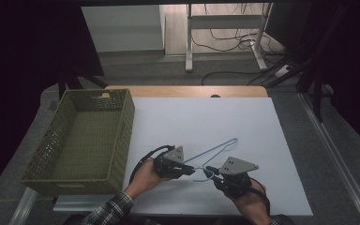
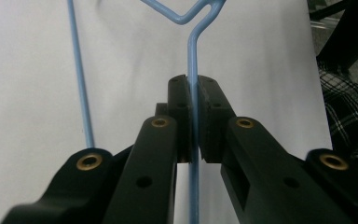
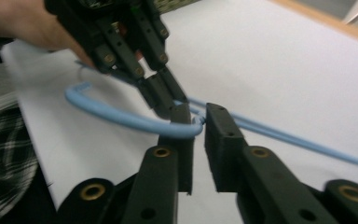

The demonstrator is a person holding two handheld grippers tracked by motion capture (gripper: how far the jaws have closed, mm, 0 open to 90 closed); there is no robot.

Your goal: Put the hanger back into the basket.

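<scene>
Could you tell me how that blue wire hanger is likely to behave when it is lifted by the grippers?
The hanger is thin wire, so probably light and a bit springy. Clamped in the left gripper, its smooth rod may swivel or slip. Lying flat, it should not roll.

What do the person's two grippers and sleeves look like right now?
Both the left gripper and the right gripper are black, with brass-ringed holes along the jaws, a grey three-cornered plate on top and a black cable trailing back. The sleeve is dark plaid.

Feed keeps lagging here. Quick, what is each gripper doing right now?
Left gripper: shut on the blue wire hanger.
Right gripper: at the hanger's hook; a gap shows between its pads, so whether it grips cannot be told.
</scene>
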